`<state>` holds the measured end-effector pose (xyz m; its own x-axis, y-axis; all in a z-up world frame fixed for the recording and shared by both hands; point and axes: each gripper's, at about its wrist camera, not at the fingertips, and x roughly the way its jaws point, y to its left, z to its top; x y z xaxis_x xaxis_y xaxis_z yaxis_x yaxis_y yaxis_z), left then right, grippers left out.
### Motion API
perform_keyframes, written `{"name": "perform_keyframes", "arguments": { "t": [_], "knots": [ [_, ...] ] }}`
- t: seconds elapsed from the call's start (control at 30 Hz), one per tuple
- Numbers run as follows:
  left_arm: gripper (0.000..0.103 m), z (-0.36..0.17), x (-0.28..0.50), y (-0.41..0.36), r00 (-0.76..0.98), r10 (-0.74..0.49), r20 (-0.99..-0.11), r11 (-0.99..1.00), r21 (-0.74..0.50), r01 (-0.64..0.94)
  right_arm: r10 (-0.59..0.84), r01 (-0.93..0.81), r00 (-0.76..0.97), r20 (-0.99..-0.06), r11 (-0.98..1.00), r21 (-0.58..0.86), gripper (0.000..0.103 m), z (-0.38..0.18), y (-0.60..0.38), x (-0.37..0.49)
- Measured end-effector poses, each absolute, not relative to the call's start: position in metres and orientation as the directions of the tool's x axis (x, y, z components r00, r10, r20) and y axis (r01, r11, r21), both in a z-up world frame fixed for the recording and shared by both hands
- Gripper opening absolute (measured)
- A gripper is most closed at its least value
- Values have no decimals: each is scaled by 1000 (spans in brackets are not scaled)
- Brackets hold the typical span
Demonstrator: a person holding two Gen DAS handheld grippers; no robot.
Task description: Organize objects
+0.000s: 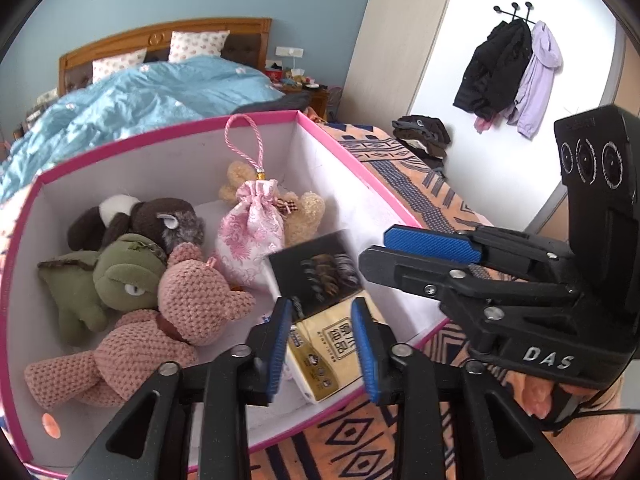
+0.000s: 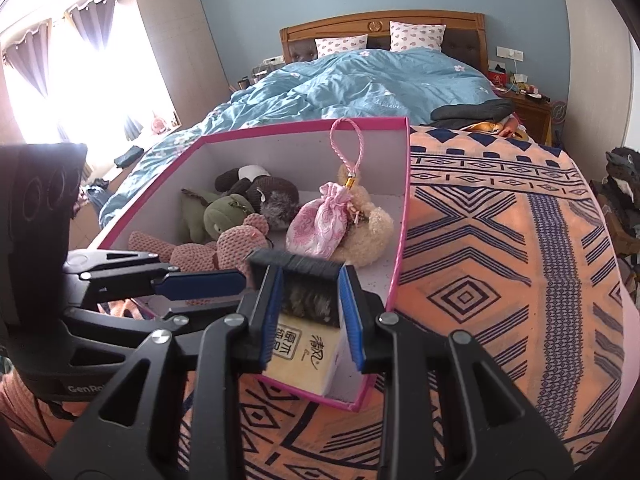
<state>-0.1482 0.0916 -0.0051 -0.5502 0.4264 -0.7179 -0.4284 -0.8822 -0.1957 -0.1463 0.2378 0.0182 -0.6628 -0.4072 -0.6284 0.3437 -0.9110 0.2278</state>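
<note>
A pink-rimmed box (image 1: pixel 362 184) sits on a patterned orange and navy blanket (image 2: pixel 500 280) on a bed. In its near corner stands a yellow tissue pack (image 1: pixel 320 350), with a black card (image 1: pixel 316 276) printed with coiled hair ties propped against its top.

The left gripper (image 1: pixel 322 350) points down at that corner, its blue pads parted on either side of the tissue pack — a sliver of gap shows at each pad, so it straddles the pack without pinching it. The right gripper (image 2: pixel 312 320) pinches the black card by its side edges, directly above the tissue pack, both pads flat against it.

Further back in the box lie a pink crocheted bear (image 1: pixel 160 328), a green plush frog (image 1: pixel 112 284), a brown plush dog (image 1: pixel 152 220) and a pink drawstring pouch (image 1: pixel 250 228) leaning on a beige teddy (image 1: pixel 304 212) — all well clear of both grippers.
</note>
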Motion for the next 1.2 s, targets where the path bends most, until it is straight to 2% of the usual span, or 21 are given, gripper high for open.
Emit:
{"name": "perform_keyframes", "arguments": {
  "t": [0.13, 0.17, 0.23, 0.37, 0.4, 0.43, 0.5, 0.6, 0.9, 1.2],
  "knots": [
    [62, -3, -139, 81, -597, 411, -689, -899, -195, -393, -428, 344, -676, -600, -903, 257, 39, 20, 242, -136],
    [64, -1, -134, 78, -608, 415, -677, -898, -199, -392, -429, 343, -683, -592, -903, 258, 42, 21, 243, -133],
    [79, 4, -121, 71, -639, 416, -647, -900, -193, -390, -421, 344, -702, -574, -907, 245, 58, 24, 244, -122],
    [90, 16, -87, 61, -708, 397, -584, -910, -153, -385, -442, 383, -728, -523, -896, 224, 61, 31, 241, -96],
    [95, 19, -81, 58, -717, 396, -573, -911, -150, -384, -444, 395, -738, -508, -895, 208, 67, 32, 238, -87],
    [103, 22, -71, 54, -731, 399, -553, -911, -150, -384, -447, 406, -747, -493, -893, 195, 79, 33, 236, -79],
    [103, 25, -52, 46, -765, 397, -508, -915, -150, -375, -438, 410, -772, -460, -897, 166, 90, 33, 231, -62],
    [103, 20, -36, 39, -791, 349, -503, -935, -131, -330, -408, 390, -798, -443, -911, 137, 103, 25, 225, -43],
    [103, -14, -23, 13, -781, 215, -587, -976, -139, -165, -339, 338, -795, -503, -936, 96, 103, -12, 203, -22],
    [103, -26, -11, 12, -788, 119, -603, -992, -49, -113, -354, 340, -776, -522, -932, 126, 103, -27, 195, -16]
  ]
}}
